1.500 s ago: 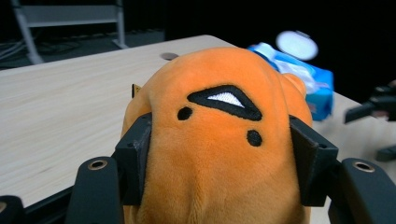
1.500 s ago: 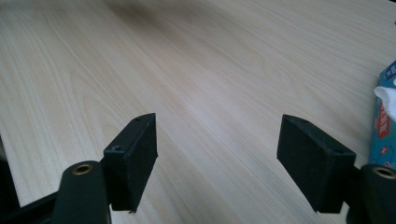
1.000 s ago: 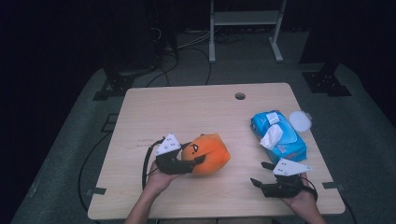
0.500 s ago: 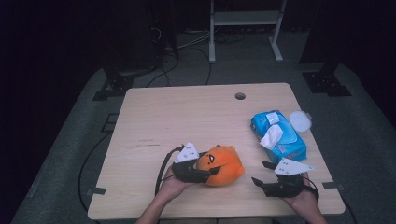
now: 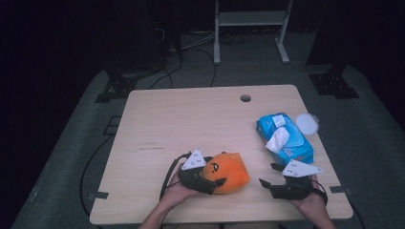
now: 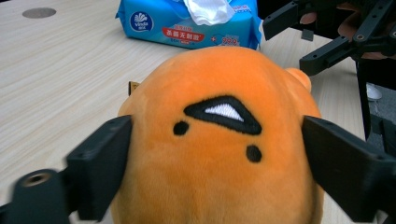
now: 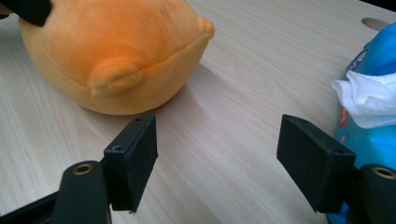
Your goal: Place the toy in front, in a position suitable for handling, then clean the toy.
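Observation:
An orange plush toy [image 5: 231, 174] with a stitched black face rests on the wooden table [image 5: 191, 124] near its front edge. My left gripper [image 5: 215, 178] sits at the toy's left side. Its jaws have just been opening, and in the left gripper view they stand wide on either side of the toy [image 6: 219, 140] without squeezing it. My right gripper [image 5: 267, 174] lies low at the front right, open with nothing between its jaws [image 7: 217, 144]. It points toward the toy [image 7: 112, 51], a short gap away.
A blue pack of wet wipes [image 5: 286, 138] with a white wipe sticking out lies at the right, just beyond my right gripper. A round white lid [image 5: 306, 124] sits beside it near the table's right edge. A cable hole [image 5: 245, 98] is at the back.
My left hand carried the toy right and toward the front edge, down onto the table. The left jaws have spread apart around it. The right hand stayed put.

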